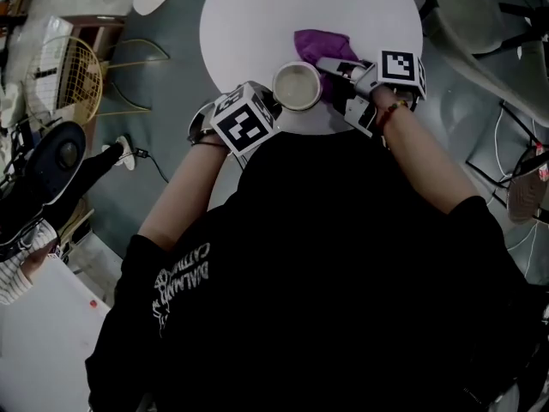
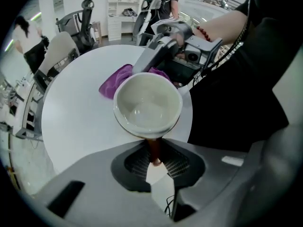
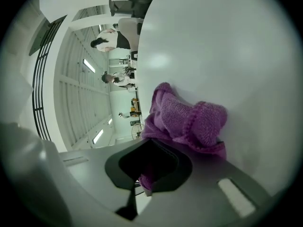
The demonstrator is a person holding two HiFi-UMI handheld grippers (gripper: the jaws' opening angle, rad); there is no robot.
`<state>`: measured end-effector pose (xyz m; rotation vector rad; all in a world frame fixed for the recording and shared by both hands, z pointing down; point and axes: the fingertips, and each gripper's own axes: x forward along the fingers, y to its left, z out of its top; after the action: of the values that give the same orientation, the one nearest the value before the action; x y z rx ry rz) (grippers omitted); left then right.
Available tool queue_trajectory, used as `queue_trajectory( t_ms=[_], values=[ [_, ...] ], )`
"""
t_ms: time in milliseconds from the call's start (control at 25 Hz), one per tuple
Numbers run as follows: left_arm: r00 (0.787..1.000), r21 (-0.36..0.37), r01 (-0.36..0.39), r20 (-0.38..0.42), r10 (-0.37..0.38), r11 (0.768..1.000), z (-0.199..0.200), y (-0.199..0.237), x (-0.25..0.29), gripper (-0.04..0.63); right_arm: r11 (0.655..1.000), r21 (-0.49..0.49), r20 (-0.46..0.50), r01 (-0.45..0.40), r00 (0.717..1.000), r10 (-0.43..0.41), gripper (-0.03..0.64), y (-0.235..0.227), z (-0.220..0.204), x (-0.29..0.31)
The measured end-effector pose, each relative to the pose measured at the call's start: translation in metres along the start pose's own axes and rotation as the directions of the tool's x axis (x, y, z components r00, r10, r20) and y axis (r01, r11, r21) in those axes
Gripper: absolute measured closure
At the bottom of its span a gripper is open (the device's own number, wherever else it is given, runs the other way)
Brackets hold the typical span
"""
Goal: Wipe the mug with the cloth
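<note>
The mug (image 1: 297, 86) is held by its reddish-brown handle (image 2: 155, 148), which is clamped between the nearly closed jaws of the left gripper (image 2: 155, 159). The pale bowl is seen directly ahead of those jaws, with its mouth turned towards that gripper's camera. In the head view the mug is found between the two grippers, at the near edge of the white round table (image 1: 257, 15). It sits just right of the left gripper's marker cube (image 1: 244, 120) and just left of the right gripper (image 1: 333, 63). A fold of the purple cloth (image 3: 189, 119) is pinched in the right gripper's closed jaws, and the rest is bunched just ahead of them on the table. The cloth lies just beyond the mug; whether the two touch cannot be told. White lettering (image 1: 184, 281) is printed on the person's black shirt (image 1: 343, 273), but it cannot be read with certainty.
</note>
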<state>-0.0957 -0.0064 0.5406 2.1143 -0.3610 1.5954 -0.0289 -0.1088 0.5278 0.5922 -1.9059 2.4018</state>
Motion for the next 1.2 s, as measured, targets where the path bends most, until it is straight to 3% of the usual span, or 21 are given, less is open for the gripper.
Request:
queue_trajectory(
  t_ms=[160,320,520,640,800,1000,1200],
  values=[
    [0.999,0.143,0.048,-0.033,-0.043,0.989,-0.018,0.033,-0.014,0.538,0.999,-0.019,0.004,0.032,0.999,-0.032,0.607,0.014,0.009,0.035],
    [0.994,0.288,0.095,-0.081,-0.074,0.953,-0.026,0.053,-0.017,0.537,0.993,-0.071,-0.004,0.09,0.996,-0.091,0.607,0.017,0.015,0.054],
    [0.982,0.449,0.163,-0.158,-0.101,0.878,-0.026,0.053,-0.018,0.535,0.979,-0.148,-0.044,0.139,0.988,-0.147,0.607,0.02,0.012,0.057],
    [0.972,0.517,0.209,-0.205,-0.117,0.83,-0.027,0.055,-0.018,0.535,0.951,-0.213,-0.088,0.225,0.965,-0.248,0.607,0.017,0.011,0.058],
    [0.963,0.59,0.244,-0.244,-0.118,0.769,-0.026,0.052,-0.016,0.534,0.923,-0.292,-0.145,0.252,0.942,-0.303,0.607,0.018,0.007,0.068],
    [0.965,0.638,0.238,-0.238,-0.106,0.733,-0.032,0.059,-0.016,0.538,0.823,-0.466,-0.213,0.324,0.862,-0.46,0.607,0.019,-0.002,0.089],
    [0.972,0.619,0.233,-0.183,-0.151,0.75,-0.048,0.072,-0.026,0.538,0.694,-0.623,-0.221,0.36,0.77,-0.598,0.607,0.033,-0.008,0.123]
  ],
)
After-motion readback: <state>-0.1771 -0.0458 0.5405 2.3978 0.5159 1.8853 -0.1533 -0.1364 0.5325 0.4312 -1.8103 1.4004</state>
